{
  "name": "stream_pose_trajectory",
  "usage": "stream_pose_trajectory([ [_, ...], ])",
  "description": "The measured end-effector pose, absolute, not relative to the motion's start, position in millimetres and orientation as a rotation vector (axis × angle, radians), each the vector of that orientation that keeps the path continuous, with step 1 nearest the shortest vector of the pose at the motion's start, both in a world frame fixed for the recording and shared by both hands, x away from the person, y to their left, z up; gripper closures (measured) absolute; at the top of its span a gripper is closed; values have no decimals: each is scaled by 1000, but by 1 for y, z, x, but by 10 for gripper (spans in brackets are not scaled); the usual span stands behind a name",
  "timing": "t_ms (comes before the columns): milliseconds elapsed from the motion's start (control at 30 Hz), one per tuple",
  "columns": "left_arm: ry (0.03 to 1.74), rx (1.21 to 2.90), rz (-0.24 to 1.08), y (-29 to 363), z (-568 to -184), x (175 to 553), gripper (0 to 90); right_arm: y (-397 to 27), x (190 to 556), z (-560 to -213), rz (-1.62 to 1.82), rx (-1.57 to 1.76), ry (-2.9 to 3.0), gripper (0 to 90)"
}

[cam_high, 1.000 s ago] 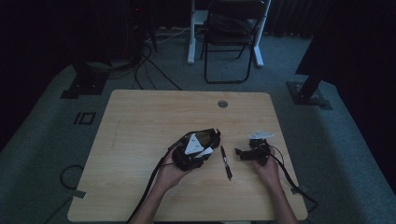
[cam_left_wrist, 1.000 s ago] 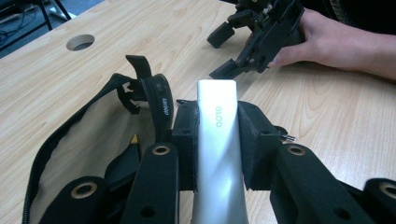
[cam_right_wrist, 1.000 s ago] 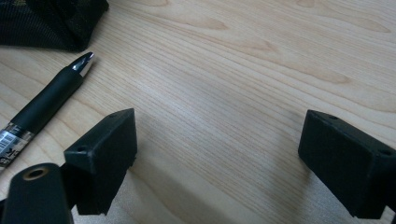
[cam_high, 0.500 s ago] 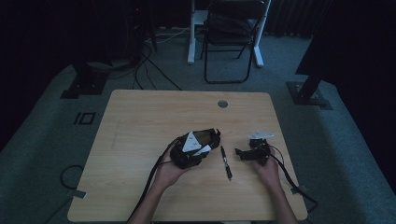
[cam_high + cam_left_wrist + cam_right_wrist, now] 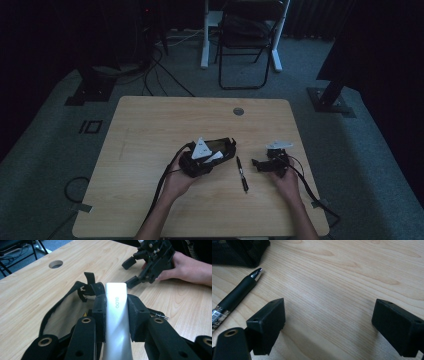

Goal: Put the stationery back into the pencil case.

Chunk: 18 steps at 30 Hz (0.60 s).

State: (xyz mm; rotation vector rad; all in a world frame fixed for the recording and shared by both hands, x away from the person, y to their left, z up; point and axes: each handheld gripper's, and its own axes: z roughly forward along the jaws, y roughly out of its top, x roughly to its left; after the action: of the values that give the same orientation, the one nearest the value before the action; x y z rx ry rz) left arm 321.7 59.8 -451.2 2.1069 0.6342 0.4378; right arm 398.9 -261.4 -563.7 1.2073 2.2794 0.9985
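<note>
At the centre of the left gripper view, the left gripper [image 5: 116, 312] is clamping a white stick marked GLOO [image 5: 116, 322] above an open black pouch [image 5: 65, 307]; the right gripper [image 5: 328, 322] is resting wide apart, gripping nothing, with a pen [image 5: 235, 296] lying at the frame's left.

A dim lab: wooden table [image 5: 150, 130], folding chair [image 5: 247, 35], floor cables [image 5: 165, 65], stand bases [image 5: 332, 97].

"GLOO" printed on white stick [image 5: 116, 322]; pen [image 5: 235, 295] label too blurred to read
</note>
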Motion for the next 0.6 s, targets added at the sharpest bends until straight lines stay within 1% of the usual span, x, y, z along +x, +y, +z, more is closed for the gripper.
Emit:
stream_pose_trajectory([
  [600,660,2090,446,64,-450,335,711,-261,399,-564,998,1206,2280,116],
])
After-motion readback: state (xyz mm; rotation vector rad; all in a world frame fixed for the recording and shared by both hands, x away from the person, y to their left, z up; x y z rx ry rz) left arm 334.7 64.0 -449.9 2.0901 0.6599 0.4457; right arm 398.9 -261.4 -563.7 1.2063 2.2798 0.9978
